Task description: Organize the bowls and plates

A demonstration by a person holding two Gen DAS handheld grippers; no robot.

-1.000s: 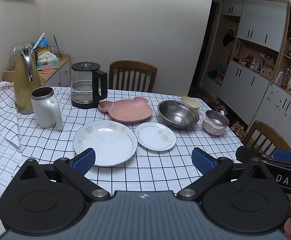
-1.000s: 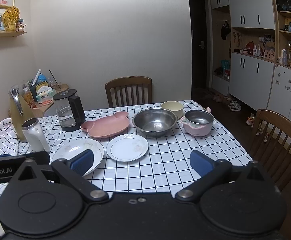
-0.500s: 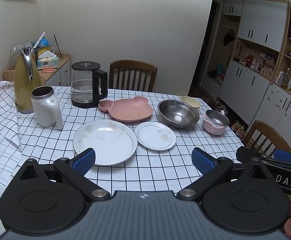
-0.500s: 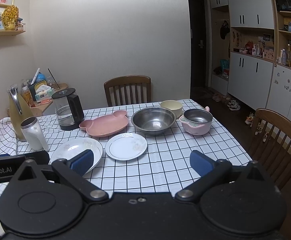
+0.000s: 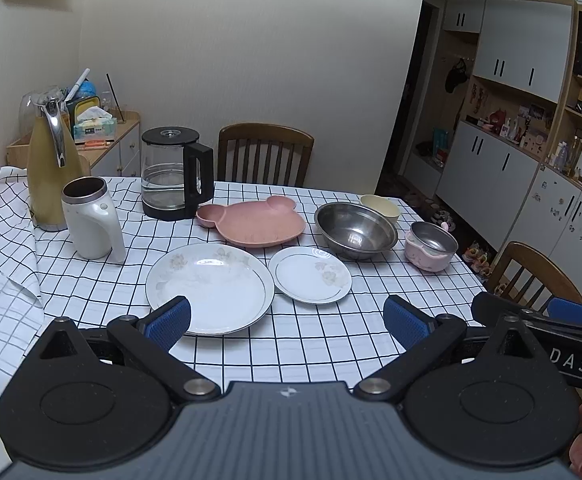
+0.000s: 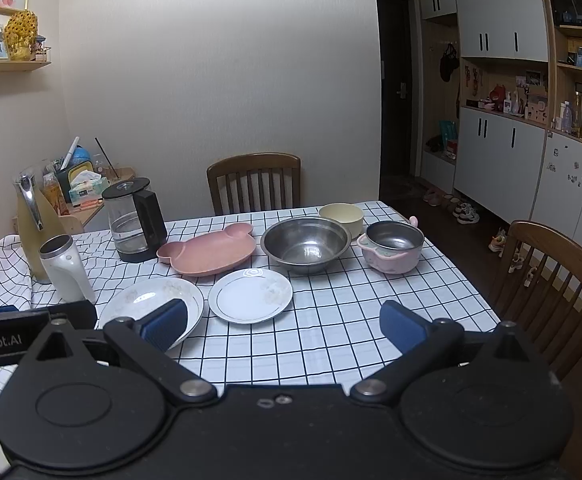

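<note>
Grippers: left gripper (image 5: 287, 318) and right gripper (image 6: 284, 322), jaws spread wide and empty, above the desk's (image 5: 311, 344) near edge. Large plate (image 5: 210, 288) ahead of the left jaws, nearer that hand; small plate (image 5: 310, 275) just beside it. Beyond: pink plate (image 5: 251, 222), steel bowl (image 5: 355, 230), pink bowl (image 5: 431, 245), cream bowl (image 5: 379, 204).

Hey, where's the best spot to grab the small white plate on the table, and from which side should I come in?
Pinch the near rim of the small white plate, probably with the right gripper, coming in low from the table's front edge. It lies flat with a shallow raised rim, so one finger can slide under the lip and one over. Its left edge nearly meets the large white plate, so avoid that side.
</note>
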